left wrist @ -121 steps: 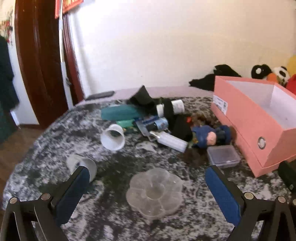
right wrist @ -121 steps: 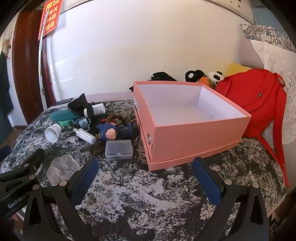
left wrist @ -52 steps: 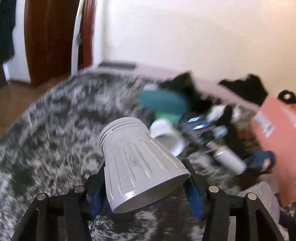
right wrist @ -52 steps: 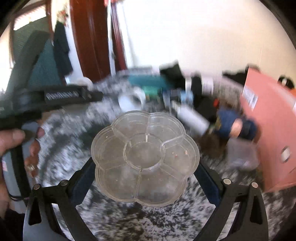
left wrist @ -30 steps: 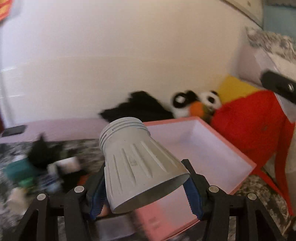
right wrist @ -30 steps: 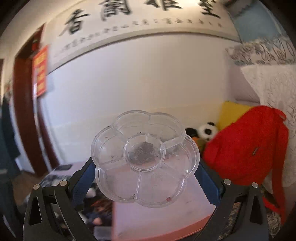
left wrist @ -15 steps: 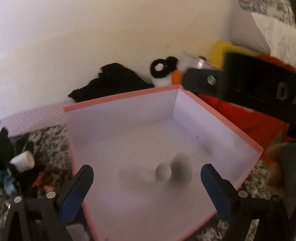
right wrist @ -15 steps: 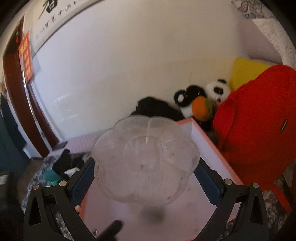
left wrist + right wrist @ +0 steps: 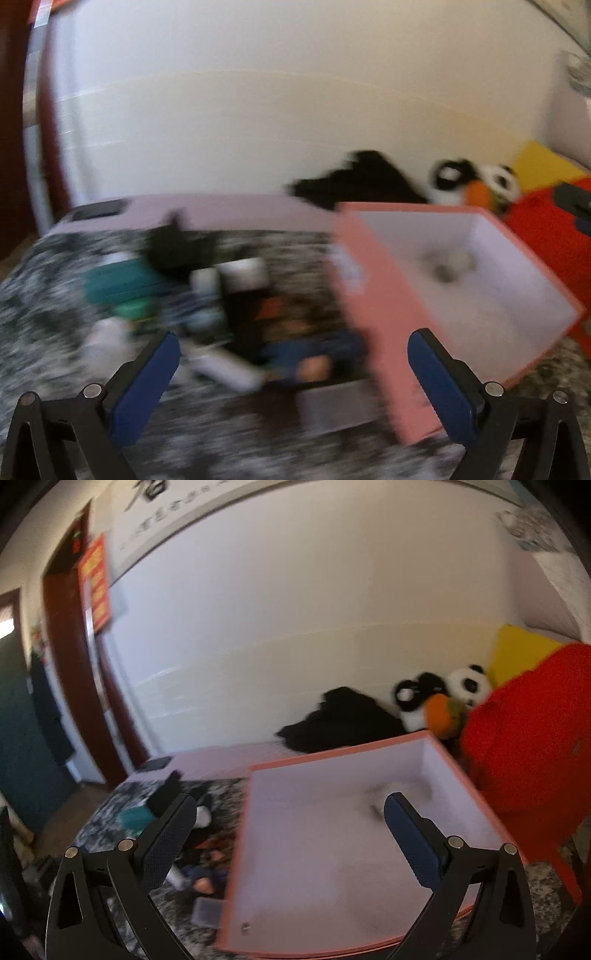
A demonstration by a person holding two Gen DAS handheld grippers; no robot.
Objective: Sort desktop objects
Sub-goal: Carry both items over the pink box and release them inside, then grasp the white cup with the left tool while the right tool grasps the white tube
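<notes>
Pink box (image 9: 332, 849) fronts both empty, wide-open jaws; blurred clutter (image 9: 207, 295) beside it, red bag (image 9: 532, 731) behind.

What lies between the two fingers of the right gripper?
In the right wrist view, only the pink box floor shows between the right gripper fingers; they hold nothing.

No text is legible; the red door sign (image 9: 96, 581) is blurred.
</notes>
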